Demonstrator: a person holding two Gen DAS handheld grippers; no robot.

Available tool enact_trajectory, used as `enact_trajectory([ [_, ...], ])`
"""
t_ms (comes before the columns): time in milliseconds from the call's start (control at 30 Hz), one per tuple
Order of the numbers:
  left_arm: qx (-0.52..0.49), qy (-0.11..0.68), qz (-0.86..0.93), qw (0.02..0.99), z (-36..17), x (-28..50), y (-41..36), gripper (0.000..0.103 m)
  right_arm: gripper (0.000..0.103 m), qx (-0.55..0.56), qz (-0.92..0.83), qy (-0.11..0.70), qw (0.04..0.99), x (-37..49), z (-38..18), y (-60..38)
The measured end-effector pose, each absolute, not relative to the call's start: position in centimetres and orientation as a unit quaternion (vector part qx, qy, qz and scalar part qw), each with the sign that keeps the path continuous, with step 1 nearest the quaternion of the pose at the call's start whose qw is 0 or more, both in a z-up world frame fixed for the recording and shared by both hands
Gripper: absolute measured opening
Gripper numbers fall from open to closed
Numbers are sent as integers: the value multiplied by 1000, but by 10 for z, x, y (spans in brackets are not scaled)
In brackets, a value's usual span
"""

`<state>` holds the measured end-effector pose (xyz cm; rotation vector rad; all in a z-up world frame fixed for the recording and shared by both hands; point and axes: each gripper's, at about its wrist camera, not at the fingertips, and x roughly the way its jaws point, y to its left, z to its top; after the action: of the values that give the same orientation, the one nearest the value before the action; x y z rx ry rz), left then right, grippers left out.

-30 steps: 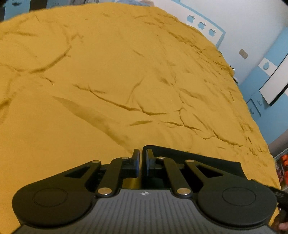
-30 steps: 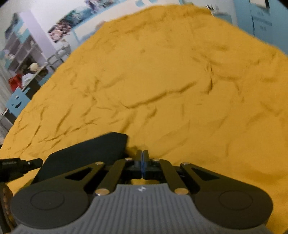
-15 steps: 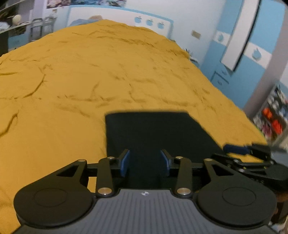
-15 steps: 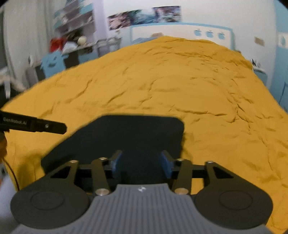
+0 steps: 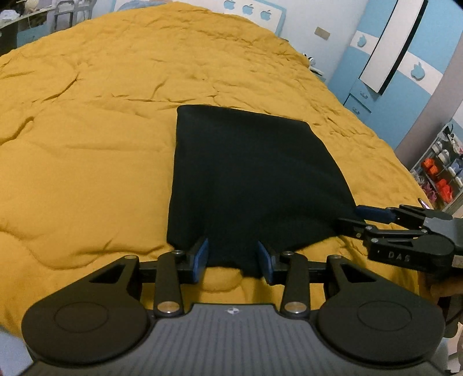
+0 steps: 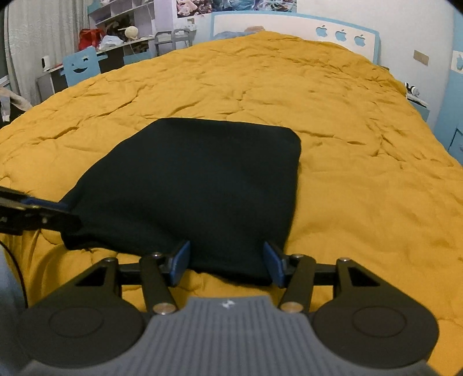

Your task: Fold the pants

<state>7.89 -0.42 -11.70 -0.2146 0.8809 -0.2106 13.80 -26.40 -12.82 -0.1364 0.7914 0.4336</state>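
The black pants [image 5: 246,173] lie folded into a flat rectangle on the yellow bed cover [image 5: 86,130]. They also show in the right wrist view [image 6: 196,185]. My left gripper [image 5: 233,257] is open, its jaws apart just above the near edge of the pants, holding nothing. My right gripper [image 6: 227,261] is open too, at the near right edge of the pants. The right gripper also shows at the right in the left wrist view [image 5: 361,218], by the near right corner. The left gripper shows at the left in the right wrist view [image 6: 55,212].
The yellow cover [image 6: 347,144] spreads wide around the pants. A white and blue headboard [image 6: 295,26] stands at the far end. Blue cabinets [image 5: 390,72] are at the right, a desk and shelves [image 6: 110,49] at the left.
Both grippers were shut low on the cover by the pants' edge a second ago. Both have opened, let go and pulled back, and the whole folded pants now show.
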Motion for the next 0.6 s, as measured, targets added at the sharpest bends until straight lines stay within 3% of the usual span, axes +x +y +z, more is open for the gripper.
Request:
enact_trajectory([
  [167,-88,361,-91,924,-79,63,-9,58,54,-29,199,378,904,124,-93,-275],
  [300,-37,290,-76,953,-36,54,-20,62,76,-10,193,322,927,102,-48,-282],
  [333,-26,276,-72,958,-25,54,-24,70,82,-9,189,305,933,96,-36,-282],
  [367,-19,256,-66,964,-13,51,-26,81,82,-8,188,291,938,92,-25,-282],
  [600,13,208,-31,977,22,27,-44,102,82,4,183,247,952,58,11,-280],
])
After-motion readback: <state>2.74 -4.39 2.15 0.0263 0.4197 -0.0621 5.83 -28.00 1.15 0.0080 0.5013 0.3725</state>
